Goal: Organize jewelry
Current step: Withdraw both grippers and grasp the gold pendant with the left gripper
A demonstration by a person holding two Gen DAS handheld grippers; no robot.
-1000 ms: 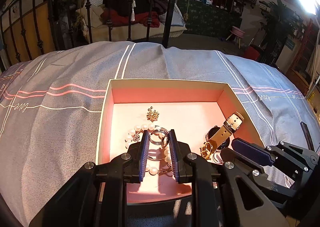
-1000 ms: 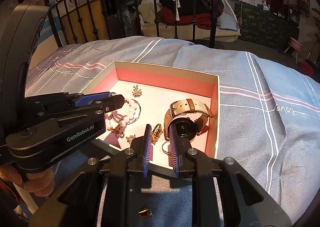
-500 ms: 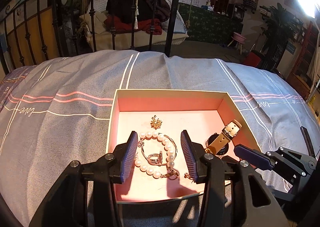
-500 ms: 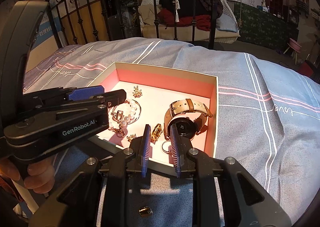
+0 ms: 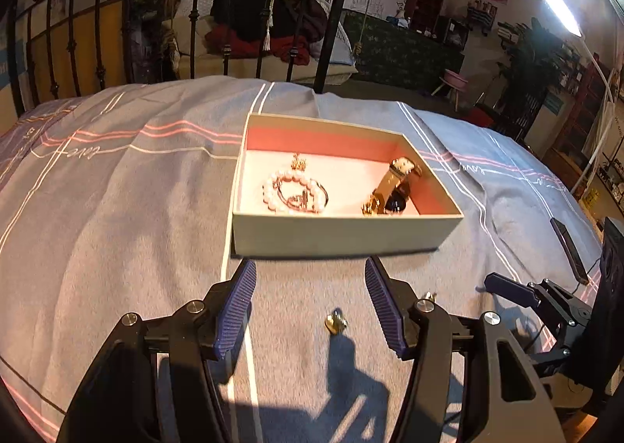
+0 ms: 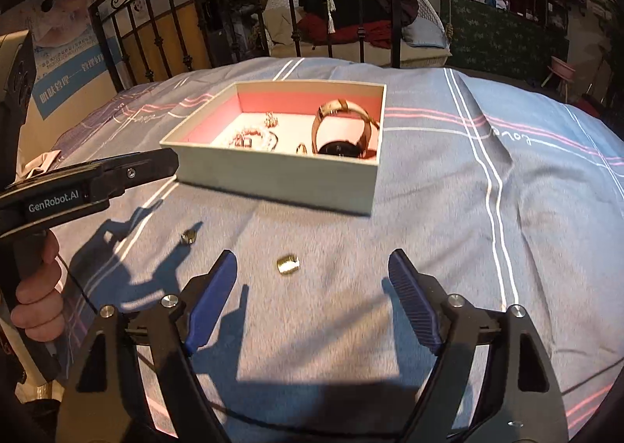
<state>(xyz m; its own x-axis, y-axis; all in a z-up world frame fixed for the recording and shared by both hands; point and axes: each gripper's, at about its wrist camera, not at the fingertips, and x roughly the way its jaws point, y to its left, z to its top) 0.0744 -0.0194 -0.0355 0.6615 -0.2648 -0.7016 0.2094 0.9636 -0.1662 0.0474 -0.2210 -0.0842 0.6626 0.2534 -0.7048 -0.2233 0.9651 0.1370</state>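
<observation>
Two small gold rings lie loose on the bedspread, short of the box.

The ridged gold ring (image 6: 287, 265) sits between the right gripper (image 6: 312, 283)'s wide-spread blue fingers; the second small gold ring (image 5: 336, 322) lies between the left gripper (image 5: 310, 302)'s, equally wide and empty. The pale cardboard box with pink lining (image 5: 343, 230), just beyond, holds a pearl bracelet (image 5: 290, 191) and tan-strapped watch (image 6: 343, 127). Next, judging by this: descend, pinch each ring low, carry it in.

The left gripper (image 5: 310, 300) hovers low with its blue-padded fingers (image 5: 238, 306) spread wide, holding nothing. The right gripper (image 6: 312, 296) sits just to its right, likewise gaping and empty. The person's left hand (image 6: 37, 296) grips the left handle.
</observation>
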